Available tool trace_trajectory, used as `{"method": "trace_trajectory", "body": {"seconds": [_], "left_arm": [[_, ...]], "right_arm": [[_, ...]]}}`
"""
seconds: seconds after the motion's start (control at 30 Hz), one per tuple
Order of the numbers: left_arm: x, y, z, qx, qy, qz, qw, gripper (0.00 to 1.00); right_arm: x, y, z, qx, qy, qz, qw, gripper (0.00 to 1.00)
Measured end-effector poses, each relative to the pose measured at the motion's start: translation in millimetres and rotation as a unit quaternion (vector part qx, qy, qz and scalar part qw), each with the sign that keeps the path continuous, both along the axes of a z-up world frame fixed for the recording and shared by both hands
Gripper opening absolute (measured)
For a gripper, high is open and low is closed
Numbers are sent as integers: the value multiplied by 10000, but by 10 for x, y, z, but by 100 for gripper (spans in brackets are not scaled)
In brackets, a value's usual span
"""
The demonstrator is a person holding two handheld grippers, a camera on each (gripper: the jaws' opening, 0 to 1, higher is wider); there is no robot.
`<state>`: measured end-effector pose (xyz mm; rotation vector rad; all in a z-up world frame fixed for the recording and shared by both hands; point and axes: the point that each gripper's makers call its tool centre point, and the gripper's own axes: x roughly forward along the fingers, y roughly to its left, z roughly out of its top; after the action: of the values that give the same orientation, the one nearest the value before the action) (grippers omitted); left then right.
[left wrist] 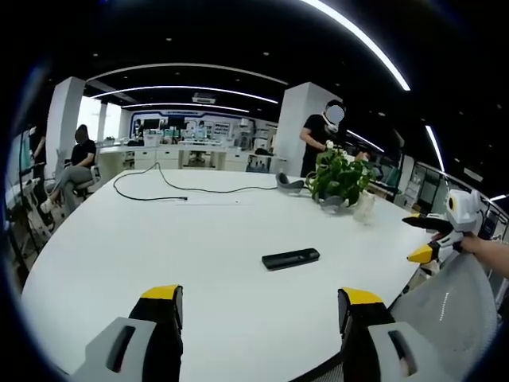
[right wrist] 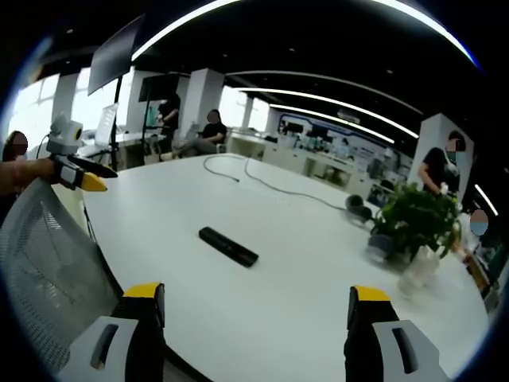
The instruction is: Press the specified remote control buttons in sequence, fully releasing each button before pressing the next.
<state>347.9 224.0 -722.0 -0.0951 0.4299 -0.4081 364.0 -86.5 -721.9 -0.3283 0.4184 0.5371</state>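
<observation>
remote (left wrist: 291, 258) lies flat mid-table (left wrist: 159, 255), near the plant (left wrist: 340, 177) | looks light, rigid, likely slides on the smooth top, so I'd press straight down on its buttons | my left gripper (left wrist: 258, 306) and right gripper (right wrist: 258, 306) spread wide, holding nothing

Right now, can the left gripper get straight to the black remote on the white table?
Probably yes. The remote lies flat on bare white table ahead of the left gripper, whose jaws stand wide open. Nothing sits between them; the plant and cable lie farther back.
</observation>
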Motion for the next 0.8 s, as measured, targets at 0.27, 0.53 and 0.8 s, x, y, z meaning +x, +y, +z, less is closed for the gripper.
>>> {"method": "trace_trajectory", "body": {"seconds": [0.27, 0.53, 0.8], "left_arm": [[0, 7, -18, 33, 30, -23, 10000, 84], [5, -34, -22, 180, -22, -197, 9996, 84], [-6, -49, -34, 231, -20, -262, 9994, 84]], "right_arm": [[5, -13, 6, -9, -24, -24, 10000, 94], [18, -44, 36, 19, -83, -115, 9999, 94], [25, -61, 62, 53, -145, -186, 9997, 94]]}}
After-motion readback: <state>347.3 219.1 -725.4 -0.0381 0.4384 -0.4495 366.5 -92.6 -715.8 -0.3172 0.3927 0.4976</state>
